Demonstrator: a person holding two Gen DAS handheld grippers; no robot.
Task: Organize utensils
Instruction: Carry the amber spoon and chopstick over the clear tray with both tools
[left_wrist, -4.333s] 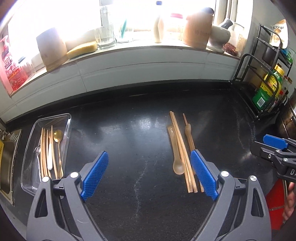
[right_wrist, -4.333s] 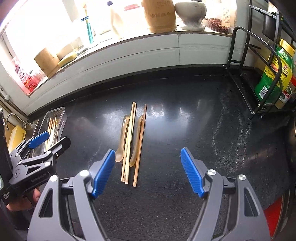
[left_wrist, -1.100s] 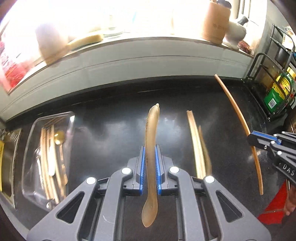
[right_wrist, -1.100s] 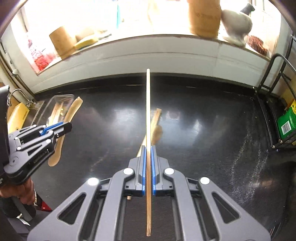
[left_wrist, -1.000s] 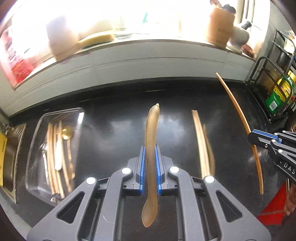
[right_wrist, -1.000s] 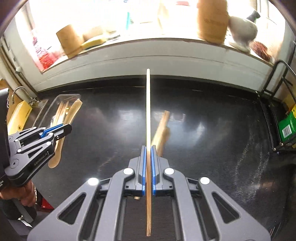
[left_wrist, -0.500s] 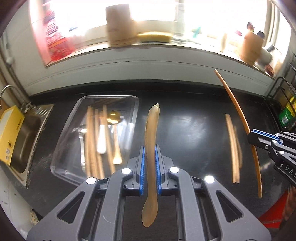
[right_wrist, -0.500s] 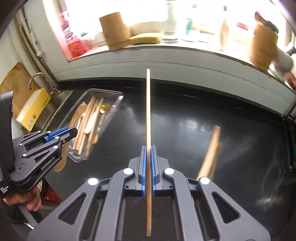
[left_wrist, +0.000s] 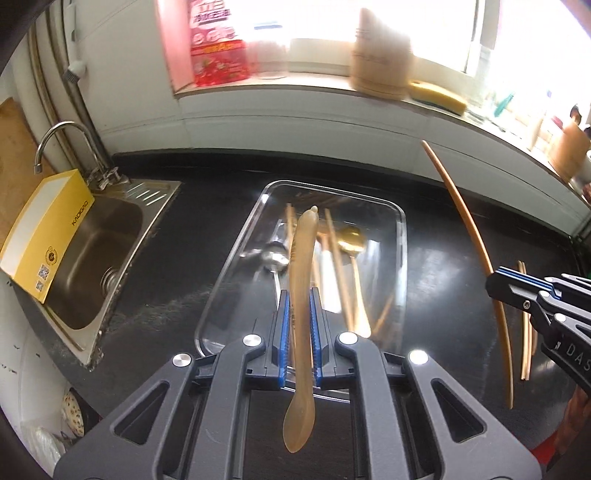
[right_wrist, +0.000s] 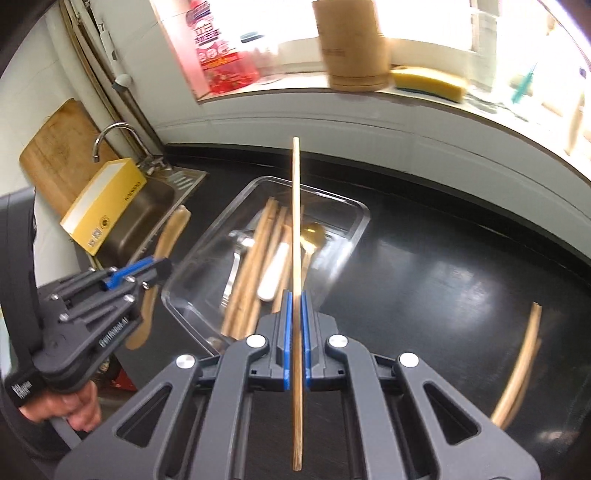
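Note:
My left gripper (left_wrist: 298, 314) is shut on a tan wooden spoon (left_wrist: 301, 295), held above the near end of a clear plastic tray (left_wrist: 400, 258). The tray holds chopsticks, a gold spoon (left_wrist: 352, 236), a white-handled utensil and a metal fork. My right gripper (right_wrist: 294, 317) is shut on a single wooden chopstick (right_wrist: 295, 221) that points over the same tray (right_wrist: 192, 291). The right gripper also shows in the left wrist view (left_wrist: 517, 288) with its chopstick (left_wrist: 469, 229). The left gripper shows in the right wrist view (right_wrist: 147, 269). Remaining chopsticks (right_wrist: 524, 354) lie on the black counter at the right.
A steel sink (left_wrist: 92, 258) with a tap and a yellow box (left_wrist: 44, 236) on its rim lies left of the tray. A white windowsill at the back carries a red-labelled bottle (left_wrist: 218, 51), a wooden container (left_wrist: 380, 62) and a yellow sponge (left_wrist: 439, 98). A cutting board (right_wrist: 59, 151) leans at far left.
Both grippers have swung left with their utensils, from over the middle of the counter to over the clear tray. The sink has come into view and the loose chopsticks have fallen off to the right.

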